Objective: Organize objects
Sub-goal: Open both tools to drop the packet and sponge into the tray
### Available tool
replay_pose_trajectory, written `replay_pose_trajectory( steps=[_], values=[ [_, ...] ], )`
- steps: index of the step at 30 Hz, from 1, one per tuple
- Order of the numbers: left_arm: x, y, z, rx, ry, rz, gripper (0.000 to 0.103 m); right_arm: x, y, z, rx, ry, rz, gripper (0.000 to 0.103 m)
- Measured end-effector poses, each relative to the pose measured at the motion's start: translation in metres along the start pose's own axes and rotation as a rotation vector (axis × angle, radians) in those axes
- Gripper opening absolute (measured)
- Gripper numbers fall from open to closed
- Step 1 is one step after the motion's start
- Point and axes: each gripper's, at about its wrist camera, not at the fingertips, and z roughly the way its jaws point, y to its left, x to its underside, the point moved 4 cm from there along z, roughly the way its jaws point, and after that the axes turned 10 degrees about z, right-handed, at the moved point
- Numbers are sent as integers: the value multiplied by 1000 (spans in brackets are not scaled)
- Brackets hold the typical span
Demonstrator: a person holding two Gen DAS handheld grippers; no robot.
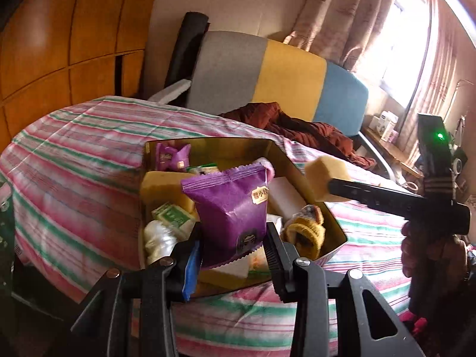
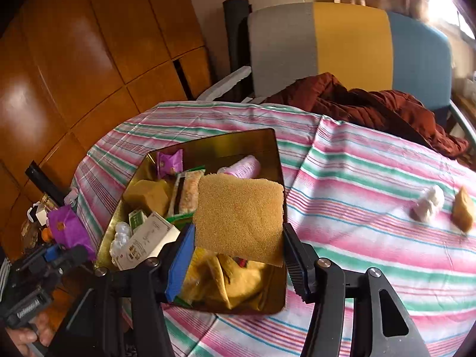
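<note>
Purple snack packet pinched upright in left gripper, above the gold tin. Yellow sponge clamped between right gripper pads, over the tin's near end. Tin sits on striped cloth.

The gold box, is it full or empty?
Nearly full. The gold box holds snack packets, a soap bar and a yellow cloth.
</note>
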Motion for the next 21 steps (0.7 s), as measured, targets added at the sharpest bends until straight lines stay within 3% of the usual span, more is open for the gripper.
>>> replay_pose_trajectory(
  steps=[10,21],
  values=[
    [-37,5,32,6,2,-35,39,-11,24,29,-8,41,-67,61],
    [-66,10,84,-4,60,-18,39,19,28,62,-36,156,-107,60]
  ],
)
